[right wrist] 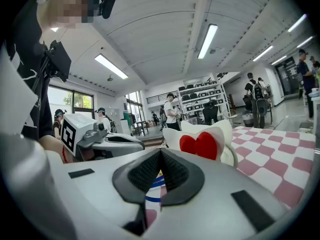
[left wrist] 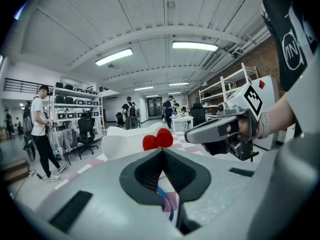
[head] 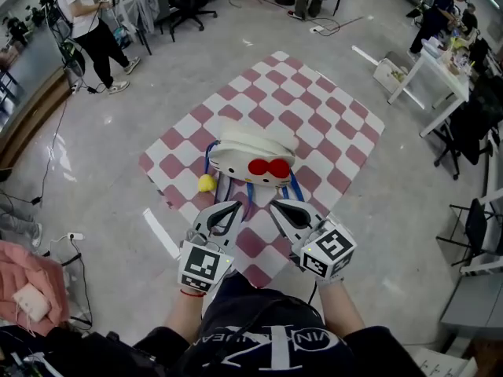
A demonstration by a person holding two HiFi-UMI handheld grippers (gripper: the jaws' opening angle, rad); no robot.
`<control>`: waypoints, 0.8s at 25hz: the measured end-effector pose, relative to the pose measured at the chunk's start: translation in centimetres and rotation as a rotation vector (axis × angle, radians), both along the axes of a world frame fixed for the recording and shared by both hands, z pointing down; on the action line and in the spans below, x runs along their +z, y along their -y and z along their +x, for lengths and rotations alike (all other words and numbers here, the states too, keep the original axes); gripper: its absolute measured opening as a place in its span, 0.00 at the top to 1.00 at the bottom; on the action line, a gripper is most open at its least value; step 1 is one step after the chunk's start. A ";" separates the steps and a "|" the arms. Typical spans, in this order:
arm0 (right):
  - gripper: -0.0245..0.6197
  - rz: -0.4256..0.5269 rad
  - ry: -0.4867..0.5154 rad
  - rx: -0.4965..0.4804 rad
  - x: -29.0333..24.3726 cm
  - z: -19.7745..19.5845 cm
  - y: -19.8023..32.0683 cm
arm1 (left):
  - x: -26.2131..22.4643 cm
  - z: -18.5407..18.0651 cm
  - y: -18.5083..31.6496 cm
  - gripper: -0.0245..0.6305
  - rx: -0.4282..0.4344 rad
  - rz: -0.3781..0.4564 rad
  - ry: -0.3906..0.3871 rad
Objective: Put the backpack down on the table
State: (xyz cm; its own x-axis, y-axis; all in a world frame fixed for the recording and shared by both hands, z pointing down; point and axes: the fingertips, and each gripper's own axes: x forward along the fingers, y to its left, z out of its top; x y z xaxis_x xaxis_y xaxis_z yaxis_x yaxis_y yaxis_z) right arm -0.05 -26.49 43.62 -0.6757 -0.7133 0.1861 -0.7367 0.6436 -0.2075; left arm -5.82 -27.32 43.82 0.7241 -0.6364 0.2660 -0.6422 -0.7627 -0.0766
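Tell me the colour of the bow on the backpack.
Red. The bow shows best in the head view.

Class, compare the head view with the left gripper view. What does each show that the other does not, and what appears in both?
Head view only: the whole checked table seen from above, a yellow ball beside the backpack, and the marker cube on the left gripper.
Left gripper view only: the ceiling lights and the shelves along the far wall.
Both: the white backpack with its red bow, the right gripper, and a person in a white shirt standing on the floor.
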 end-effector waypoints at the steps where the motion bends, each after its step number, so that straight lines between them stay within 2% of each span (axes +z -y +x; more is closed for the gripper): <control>1: 0.96 -0.001 0.003 -0.010 0.1 -0.1 -0.6 | 0.0 0.1 -0.7 0.95 -0.002 0.001 0.003; 10: 0.96 0.008 0.019 -0.091 -0.3 -1.4 -6.3 | -0.3 -0.1 -6.4 0.95 -0.052 0.013 0.019; 20: 0.96 0.043 0.039 -0.125 -0.8 -1.4 -12.5 | -0.8 0.1 -12.8 0.95 -0.082 0.035 0.010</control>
State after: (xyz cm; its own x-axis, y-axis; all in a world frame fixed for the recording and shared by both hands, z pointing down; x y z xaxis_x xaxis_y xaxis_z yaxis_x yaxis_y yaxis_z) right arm -1.47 -13.98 42.83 -0.7660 -0.6299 0.1283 -0.6419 0.7390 -0.2046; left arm -5.71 -14.50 43.00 0.6665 -0.7026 0.2492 -0.7016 -0.7042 -0.1088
